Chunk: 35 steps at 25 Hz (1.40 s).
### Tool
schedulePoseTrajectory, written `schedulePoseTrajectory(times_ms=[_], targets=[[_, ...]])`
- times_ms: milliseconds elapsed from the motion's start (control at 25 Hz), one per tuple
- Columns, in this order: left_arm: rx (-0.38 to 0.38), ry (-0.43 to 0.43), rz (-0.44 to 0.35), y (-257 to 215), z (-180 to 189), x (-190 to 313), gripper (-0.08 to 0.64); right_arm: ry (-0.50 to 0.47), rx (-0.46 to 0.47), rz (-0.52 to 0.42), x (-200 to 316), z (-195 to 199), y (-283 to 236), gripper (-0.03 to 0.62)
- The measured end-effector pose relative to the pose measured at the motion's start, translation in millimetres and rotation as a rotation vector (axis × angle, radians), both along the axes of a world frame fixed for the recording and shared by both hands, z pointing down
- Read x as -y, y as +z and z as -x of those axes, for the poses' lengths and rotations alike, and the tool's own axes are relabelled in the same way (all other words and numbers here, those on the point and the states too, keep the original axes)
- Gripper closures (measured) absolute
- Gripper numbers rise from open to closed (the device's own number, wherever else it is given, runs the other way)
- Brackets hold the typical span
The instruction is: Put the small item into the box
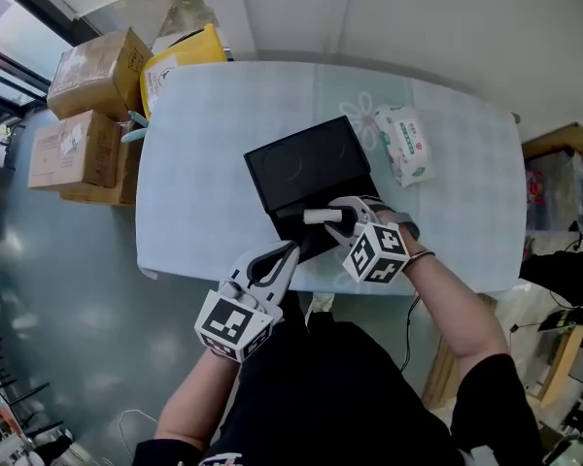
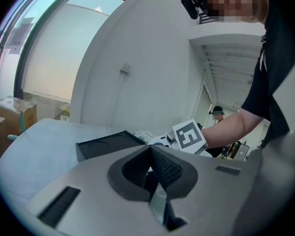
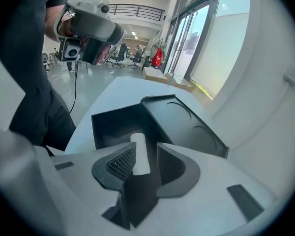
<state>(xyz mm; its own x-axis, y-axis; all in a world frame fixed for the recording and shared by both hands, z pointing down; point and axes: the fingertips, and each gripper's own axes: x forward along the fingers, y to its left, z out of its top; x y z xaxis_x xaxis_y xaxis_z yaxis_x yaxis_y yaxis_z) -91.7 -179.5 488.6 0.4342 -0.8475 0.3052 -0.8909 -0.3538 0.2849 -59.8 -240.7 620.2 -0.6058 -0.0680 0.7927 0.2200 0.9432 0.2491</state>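
White small item [image 1: 317, 216] is clamped in right hand-held gripper [image 1: 341, 219] above box [image 3: 108, 123]; left hand-held gripper [image 1: 290, 252] closed.

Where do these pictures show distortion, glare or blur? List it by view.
Head view: evenly lit, sharp, table edges bowed. Left gripper view: fisheye with dark corners, window washed out. Right gripper view: same fisheye, windows glaring, small item sharp.

A pack of wipes [image 1: 402, 144] lies flat on the pale table [image 1: 194, 163], beyond the right claw [image 1: 332, 219] and slightly to its right. Well left of the left claw [image 1: 287, 252], cardboard boxes [image 1: 83, 115] stand stacked beside a yellow bag [image 1: 180, 61].
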Motion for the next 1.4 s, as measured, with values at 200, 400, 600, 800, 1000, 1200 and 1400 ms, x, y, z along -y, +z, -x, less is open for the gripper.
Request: schedulePoseTrajectory(times_ms=[200, 400, 600, 800, 1000, 1200, 1400], targets=[[0.031, 0.01, -0.056, -24.2, -8.5, -0.9, 0.561, 0.14, 0.171, -0.021, 7.2, -10.3, -49.5, 0.504], [0.042, 0.011, -0.097, -48.7, -20.4, -6.1, 0.561, 0.308, 0.361, -0.012, 13.3, -30.1, -108.0, 0.579], [0.059, 0.004, -0.16, -77.1, -34.8, -16.0, 0.561, 0.421, 0.543, 0.032, 3.7, -57.1, -166.1, 0.583], [0.07, -0.016, -0.217, -109.3, -49.2, -30.0, 0.561, 0.477, 0.705, 0.122, -21.8, -78.6, -220.8, 0.583], [0.074, -0.023, -0.265, -136.4, -65.0, -47.3, 0.561, 0.45, 0.781, 0.131, -55.1, -93.0, -260.1, 0.583], [0.088, -0.024, -0.29, -150.8, -68.6, -59.0, 0.561, 0.443, 0.814, 0.151, -76.3, -99.6, -278.4, 0.583], [0.087, -0.001, -0.298, -158.1, -63.7, -70.9, 0.561, 0.471, 0.843, 0.197, -95.1, -96.3, -283.8, 0.583]])
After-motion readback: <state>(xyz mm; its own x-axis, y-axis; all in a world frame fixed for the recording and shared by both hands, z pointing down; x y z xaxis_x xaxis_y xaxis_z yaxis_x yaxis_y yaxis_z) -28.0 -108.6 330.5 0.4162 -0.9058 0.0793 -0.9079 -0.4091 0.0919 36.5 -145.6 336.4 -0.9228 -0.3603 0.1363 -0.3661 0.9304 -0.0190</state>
